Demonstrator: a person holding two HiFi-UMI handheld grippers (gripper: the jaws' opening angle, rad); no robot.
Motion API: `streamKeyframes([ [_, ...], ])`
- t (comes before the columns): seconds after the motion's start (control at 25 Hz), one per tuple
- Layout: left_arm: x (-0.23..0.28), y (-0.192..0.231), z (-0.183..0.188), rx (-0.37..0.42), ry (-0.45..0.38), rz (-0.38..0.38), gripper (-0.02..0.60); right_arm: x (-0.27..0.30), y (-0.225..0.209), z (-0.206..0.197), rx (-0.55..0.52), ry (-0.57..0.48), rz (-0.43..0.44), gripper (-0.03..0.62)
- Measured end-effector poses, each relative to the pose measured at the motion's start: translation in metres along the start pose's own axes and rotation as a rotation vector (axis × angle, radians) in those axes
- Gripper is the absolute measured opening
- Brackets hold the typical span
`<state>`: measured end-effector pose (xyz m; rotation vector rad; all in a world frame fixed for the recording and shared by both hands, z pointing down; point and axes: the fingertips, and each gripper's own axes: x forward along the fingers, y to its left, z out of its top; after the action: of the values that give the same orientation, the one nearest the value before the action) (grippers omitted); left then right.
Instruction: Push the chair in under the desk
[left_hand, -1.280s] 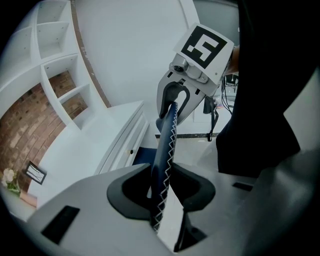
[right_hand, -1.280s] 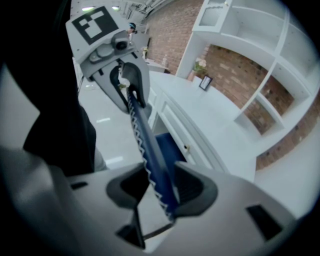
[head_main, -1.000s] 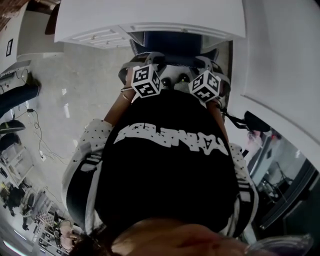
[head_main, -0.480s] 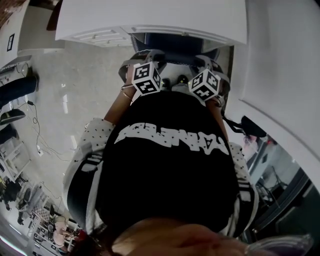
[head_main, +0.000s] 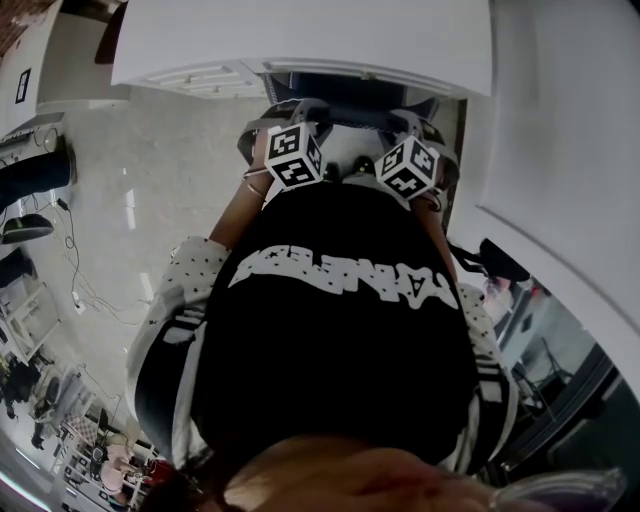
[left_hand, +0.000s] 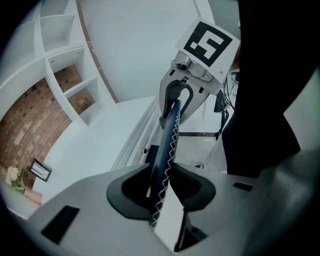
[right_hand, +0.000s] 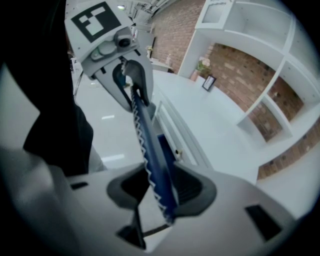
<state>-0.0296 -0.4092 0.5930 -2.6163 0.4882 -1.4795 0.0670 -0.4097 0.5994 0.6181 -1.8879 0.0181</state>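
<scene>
Left claw (left_hand: 162, 191): clenched on the top edge of the dark blue upholstered chair back (left_hand: 169, 140). The seam of white zigzag stitching runs up between the two dark pads, and both press on it.

Right claw (right_hand: 162, 189): clamped on the same top edge, further along to the person's right. The blue edge sits tight against the pad on the worktop side.

Claws together: side by side on the chair back, near each other but apart. Each shows in the other's view at the far end of the stitched edge. Both angle steeply downward with their marker cubes uppermost.

Chair: directly in front of the person, with its back toward them. In the head view its dark blue body (head_main: 345, 88) reaches in beneath the front edge of the worktop. How far under it goes is hard to judge, since the person's torso covers the lower part.

Worktop: a white desk (head_main: 300, 40) with a shallow drawer front that has a small round knob (right_hand: 178, 151), just beyond the chair back.

Far end of worktop: a small dark picture frame (right_hand: 208, 82) and a cluster of pale flowers (right_hand: 202, 65), near one another.

Wall: white open shelving (right_hand: 260, 65) against red-brown brick.

Floor: pale glossy floor (head_main: 170, 180), with thin cables (head_main: 85, 290) trailing at the left.

Person: a black top with white lettering (head_main: 340, 280) fills the middle of the head view.
</scene>
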Motion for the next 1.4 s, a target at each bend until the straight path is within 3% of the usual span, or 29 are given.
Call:
streamKeyframes([
  [0.72,0.008,0.009,0.004,-0.015,0.005,-0.003,0.153,0.006,-0.01,-0.001,-0.018,-0.012,0.034,0.156],
  [1.4,0.015,0.016,0.016,-0.044,0.016,0.045,0.164,0.006,-0.025,-0.008,-0.054,-0.027,0.07,0.155],
])
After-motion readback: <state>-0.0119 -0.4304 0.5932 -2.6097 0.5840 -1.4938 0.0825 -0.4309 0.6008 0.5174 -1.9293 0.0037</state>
